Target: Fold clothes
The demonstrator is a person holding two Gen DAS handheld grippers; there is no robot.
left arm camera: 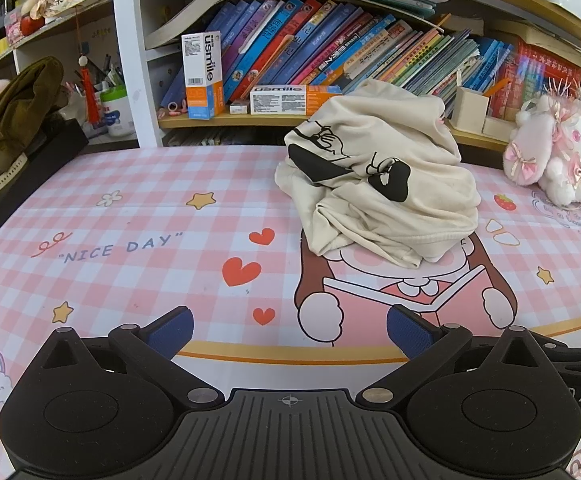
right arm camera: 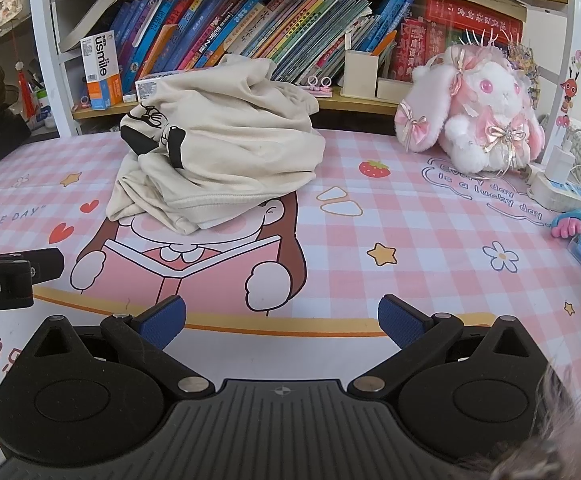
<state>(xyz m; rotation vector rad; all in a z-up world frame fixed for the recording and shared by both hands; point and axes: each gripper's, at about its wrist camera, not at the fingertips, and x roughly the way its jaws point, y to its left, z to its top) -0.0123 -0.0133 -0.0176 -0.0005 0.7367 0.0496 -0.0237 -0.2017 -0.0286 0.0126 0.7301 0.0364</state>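
1. We hold the left gripper (left arm camera: 288,330) and right gripper (right arm camera: 281,322) low over the near edge of the table mat (left arm camera: 130,216), both spread wide and carrying nothing.
2. Bare checked mat lies between us and the cream garment (right arm camera: 218,148), heaped unfolded toward the back.
3. Beyond stands the bookshelf (right arm camera: 230,36), packed with books; a plush rabbit (right arm camera: 478,120) sits at the right.

1. My left gripper (left arm camera: 289,330) is matt black plastic with ribbed blue pads (left arm camera: 408,330) and small metal pins.
2. The cream garment (left arm camera: 378,184) is soft, wrinkled cloth.
3. The checked mat (left arm camera: 138,216) looks smooth.
4. The plush rabbit (right arm camera: 478,116) is fluffy.
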